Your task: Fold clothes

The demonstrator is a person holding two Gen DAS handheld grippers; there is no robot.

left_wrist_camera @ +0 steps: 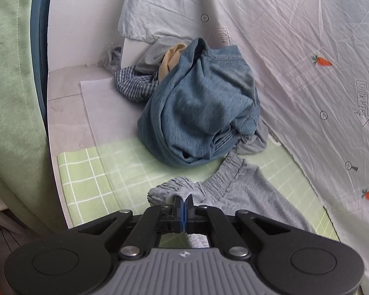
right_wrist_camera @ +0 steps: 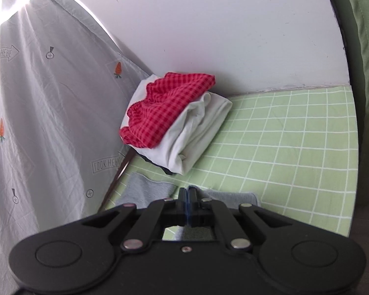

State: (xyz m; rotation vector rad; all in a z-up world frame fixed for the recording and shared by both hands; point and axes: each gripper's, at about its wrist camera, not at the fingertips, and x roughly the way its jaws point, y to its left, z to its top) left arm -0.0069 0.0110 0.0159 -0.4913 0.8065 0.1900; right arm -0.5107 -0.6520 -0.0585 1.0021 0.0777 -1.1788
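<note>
- the grey shorts lie flat on the green checked sheet of the bed, with the gathered waistband at the left end and the leg ends at the right end; so the long axis runs left to right, across in front of both tools.
- the left tool is clamped on the waistband, its two fingers pressed together with a bunch of grey cloth between them.
- the right tool has its fingers together at a leg hem; it seems to pinch the grey cloth, but the fold itself is mostly hidden under the tool.
- each tool holds one end, so a fold along this axis means to bring one end toward the other.
- far left, a heap with a blue garment waits unfolded.
- far right, a red checked piece sits on a folded white one.
</note>
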